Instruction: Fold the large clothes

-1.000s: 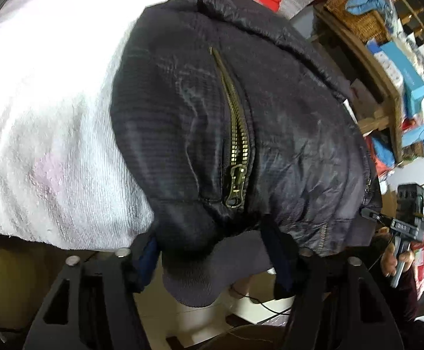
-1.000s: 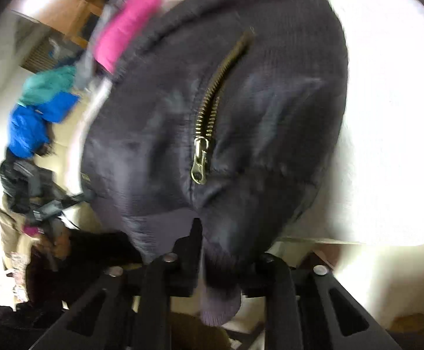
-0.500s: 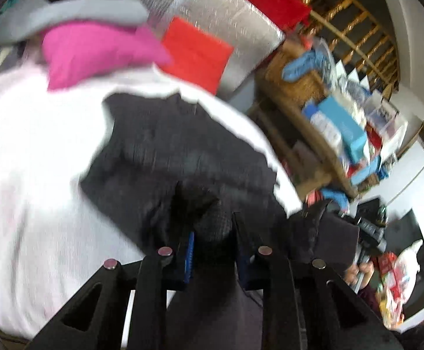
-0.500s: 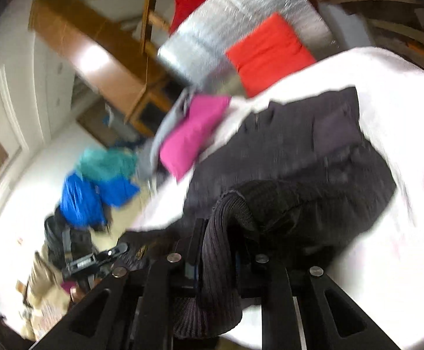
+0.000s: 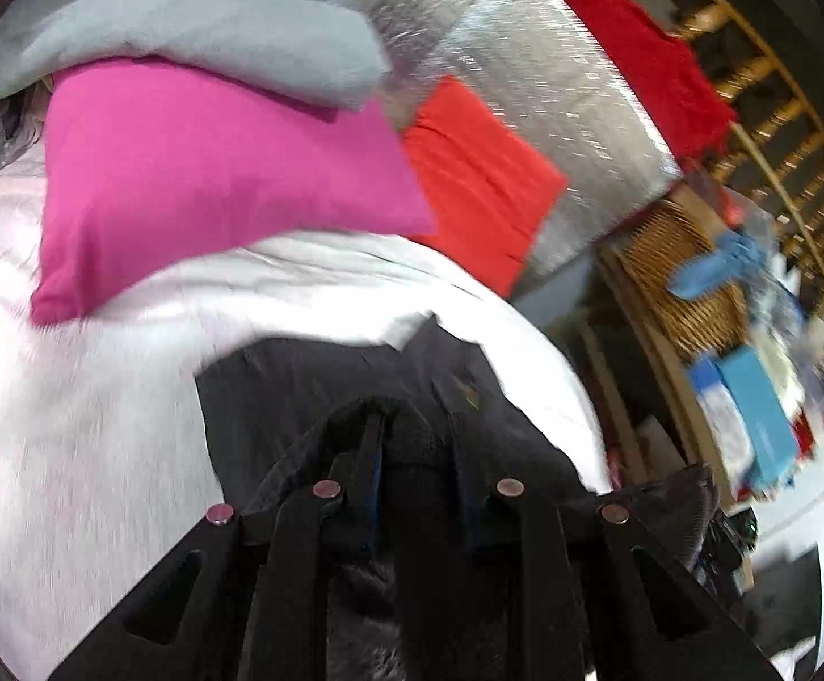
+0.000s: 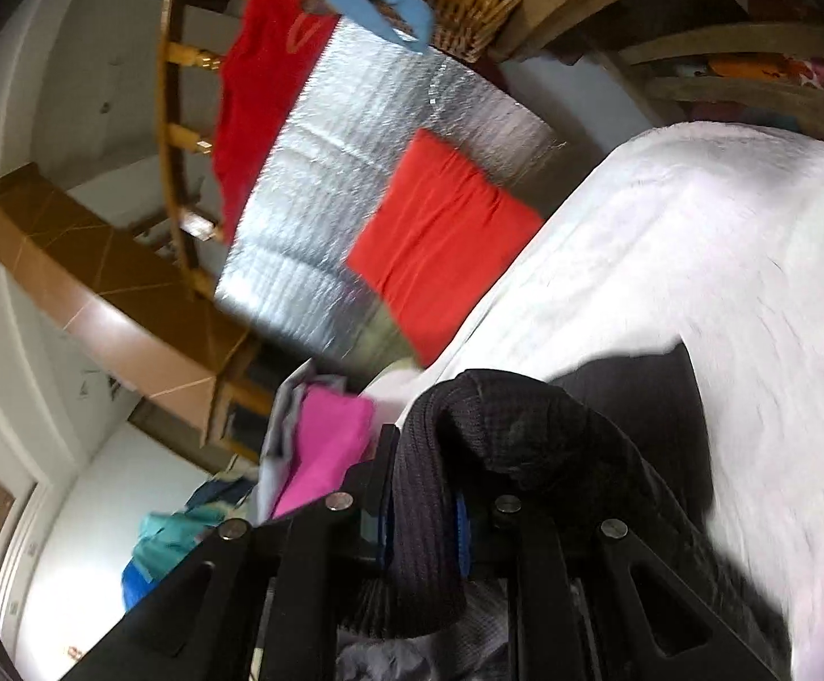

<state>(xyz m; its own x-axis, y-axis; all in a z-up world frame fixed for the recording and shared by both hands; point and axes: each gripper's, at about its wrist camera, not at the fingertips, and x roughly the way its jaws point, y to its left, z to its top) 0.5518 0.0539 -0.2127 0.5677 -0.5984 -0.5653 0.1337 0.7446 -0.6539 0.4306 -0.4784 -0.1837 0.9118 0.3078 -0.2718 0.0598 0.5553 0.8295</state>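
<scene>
A dark quilted jacket (image 5: 298, 386) lies on a white fleecy cover (image 5: 71, 397). My left gripper (image 5: 415, 431) is shut on a bunched fold of the jacket's edge, which fills the gap between its fingers and hangs back over them. In the right wrist view the jacket (image 6: 639, 397) spreads dark over the white cover (image 6: 724, 255). My right gripper (image 6: 426, 488) is shut on the jacket's ribbed hem (image 6: 423, 556), which drapes over and hides its right fingertip. Both views are blurred by motion.
A pink pillow (image 5: 196, 170) under a grey cloth (image 5: 213, 28) lies at the far side of the cover. An orange-red cushion (image 5: 474, 187) leans on a silver foil panel (image 5: 554, 85). A wicker basket (image 5: 684, 284) and blue boxes (image 5: 752, 414) fill wooden shelves on the right.
Both grippers have swung up and forward over the cover, carrying the jacket's lower edge with them. The left jaws went from wide apart to clamped on the fabric. The zip pockets have dropped from view.
</scene>
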